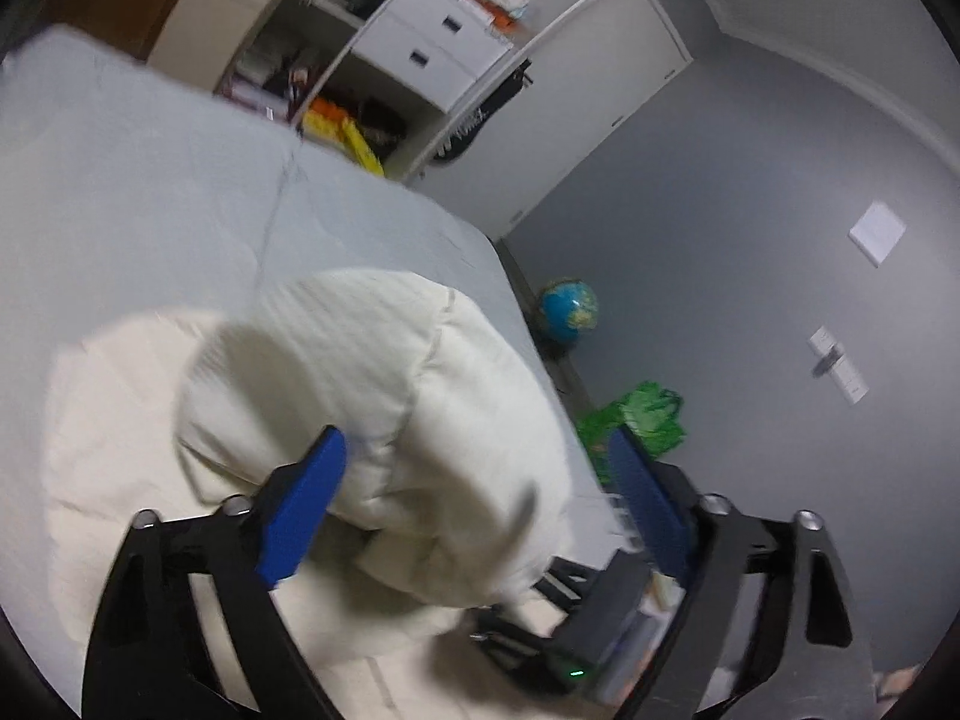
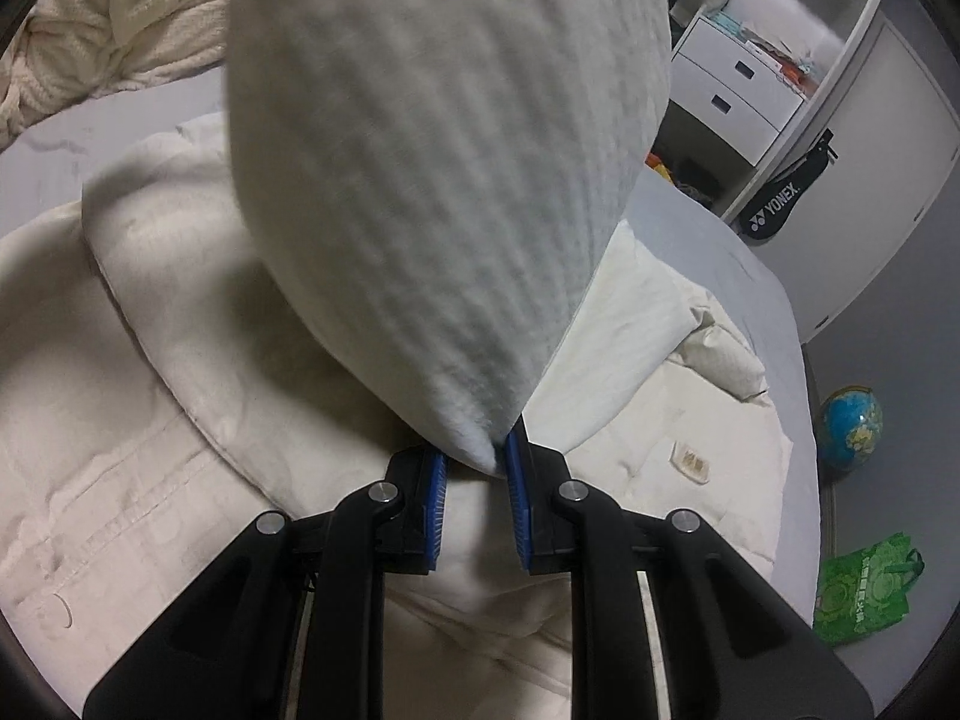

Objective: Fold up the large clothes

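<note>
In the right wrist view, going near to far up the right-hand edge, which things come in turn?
Green printed carrier bag → blue and green globe → black Yonex racket cover → white two-drawer unit.

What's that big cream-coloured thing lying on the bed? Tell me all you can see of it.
The jacket looks like a padded, cream-white coat of soft quilted fabric, lying rumpled on the grey bed. One edge shows a stitched strip with a snap button, and a small label sits on the fabric. A puffy part, probably a sleeve or corner, is lifted up, pinched at its tip by the right tongs. The left tongs stand open around a raised fold, not gripping it.
</note>
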A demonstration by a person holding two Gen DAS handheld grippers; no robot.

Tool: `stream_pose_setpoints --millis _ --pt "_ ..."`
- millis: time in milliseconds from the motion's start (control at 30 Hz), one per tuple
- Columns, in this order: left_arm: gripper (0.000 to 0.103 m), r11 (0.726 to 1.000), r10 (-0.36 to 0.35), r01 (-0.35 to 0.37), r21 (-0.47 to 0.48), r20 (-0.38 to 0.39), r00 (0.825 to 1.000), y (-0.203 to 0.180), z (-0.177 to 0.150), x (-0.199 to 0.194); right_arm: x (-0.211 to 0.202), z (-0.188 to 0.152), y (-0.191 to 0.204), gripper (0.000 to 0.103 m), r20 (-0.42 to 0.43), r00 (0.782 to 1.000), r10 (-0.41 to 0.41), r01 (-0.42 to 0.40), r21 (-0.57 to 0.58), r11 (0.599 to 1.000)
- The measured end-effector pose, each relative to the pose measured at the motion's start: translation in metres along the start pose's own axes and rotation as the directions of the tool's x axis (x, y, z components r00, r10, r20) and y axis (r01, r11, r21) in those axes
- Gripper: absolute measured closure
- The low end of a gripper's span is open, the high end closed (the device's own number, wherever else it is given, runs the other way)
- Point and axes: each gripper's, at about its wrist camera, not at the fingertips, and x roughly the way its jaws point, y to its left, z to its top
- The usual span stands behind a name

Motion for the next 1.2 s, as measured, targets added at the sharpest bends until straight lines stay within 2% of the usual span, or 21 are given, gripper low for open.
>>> stream_pose_setpoints --millis 33,133,200,233,400,433,467,533,633,667,733,767,800,833,900,1000,1067,1200 --pt "0.031 1.000 0.000 0.000 -0.009 -0.006 1.000 0.002 -0.001 0.002 0.001 0.000 0.003 0.087 0.001 1.000 -0.004 0.004 -0.002 1.000" --pt "0.066 0.999 0.028 -0.029 -0.030 -0.045 0.999 0.010 -0.002 0.011 0.002 -0.002 0.003 0.087 -0.001 1.000 -0.003 0.003 0.005 1.000" --pt "0.081 0.999 0.035 -0.037 -0.036 -0.066 0.997 0.015 -0.003 0.015 0.002 -0.003 0.003 0.087 -0.004 1.000 -0.004 0.004 0.003 1.000" --pt "0.084 0.999 0.034 -0.037 -0.034 -0.067 0.997 0.017 -0.002 0.012 0.002 -0.003 0.003 0.087 -0.004 1.000 -0.005 0.005 0.002 1.000" --pt "0.088 0.999 0.026 -0.029 -0.043 -0.052 0.998 0.016 -0.006 -0.001 -0.007 0.001 -0.002 0.084 -0.006 0.999 -0.038 0.038 0.041 0.998" --pt "0.088 0.999 0.026 -0.028 -0.047 -0.047 0.999 0.017 -0.008 -0.006 -0.013 0.002 -0.005 0.076 -0.005 0.999 -0.044 0.045 0.074 0.996" --pt "0.088 0.999 0.025 -0.027 -0.048 -0.046 0.999 0.017 -0.009 -0.009 -0.022 0.002 -0.009 0.061 0.004 0.999 -0.043 0.043 0.115 0.992" --pt "0.088 0.999 0.023 -0.025 -0.047 -0.045 0.999 0.019 -0.013 -0.017 -0.043 -0.002 -0.016 0.041 0.054 0.998 -0.037 0.025 0.198 0.980" --pt "0.088 0.998 0.026 -0.029 -0.051 -0.049 0.998 0.020 -0.020 -0.023 -0.070 -0.013 -0.024 0.039 0.102 0.995 -0.003 -0.031 0.331 0.943" --pt "0.088 0.998 0.029 -0.031 -0.047 -0.050 0.998 0.020 -0.023 -0.024 -0.077 -0.019 -0.029 0.038 0.115 0.993 0.035 -0.079 0.406 0.911" --pt "0.088 0.999 0.039 -0.040 -0.033 -0.053 0.998 0.018 -0.026 -0.025 -0.083 -0.030 -0.040 0.033 0.158 0.978 0.135 -0.200 0.553 0.809" --pt "0.088 0.999 0.040 -0.042 -0.031 -0.055 0.998 0.018 -0.028 -0.025 -0.083 -0.037 -0.046 0.028 0.186 0.964 0.192 -0.267 0.635 0.725" --pt "0.088 0.999 0.042 -0.044 -0.030 -0.056 0.998 0.018 -0.029 -0.025 -0.081 -0.043 -0.050 0.027 0.202 0.951 0.235 -0.308 0.694 0.651" --pt "0.088 0.999 0.046 -0.047 -0.025 -0.057 0.997 0.017 -0.030 -0.025 -0.077 -0.049 -0.054 0.027 0.222 0.933 0.283 -0.349 0.751 0.560" --pt "0.088 0.998 0.055 -0.055 -0.012 -0.059 0.997 0.014 -0.031 -0.027 -0.071 -0.058 -0.056 0.027 0.255 0.904 0.344 -0.391 0.819 0.421" --pt "0.088 0.998 0.069 -0.069 0.011 -0.059 0.996 0.013 -0.033 -0.031 -0.068 -0.065 -0.058 0.027 0.290 0.883 0.368 -0.413 0.853 0.319" --pt "0.089 0.996 0.081 -0.079 0.027 -0.063 0.995 0.012 -0.037 -0.033 -0.066 -0.065 -0.060 0.027 0.305 0.872 0.384 -0.421 0.866 0.270" --pt "0.093 0.993 0.102 -0.097 0.062 -0.079 0.992 0.009 -0.049 -0.038 -0.060 -0.072 -0.060 0.027 0.366 0.834 0.412 -0.449 0.885 0.122"
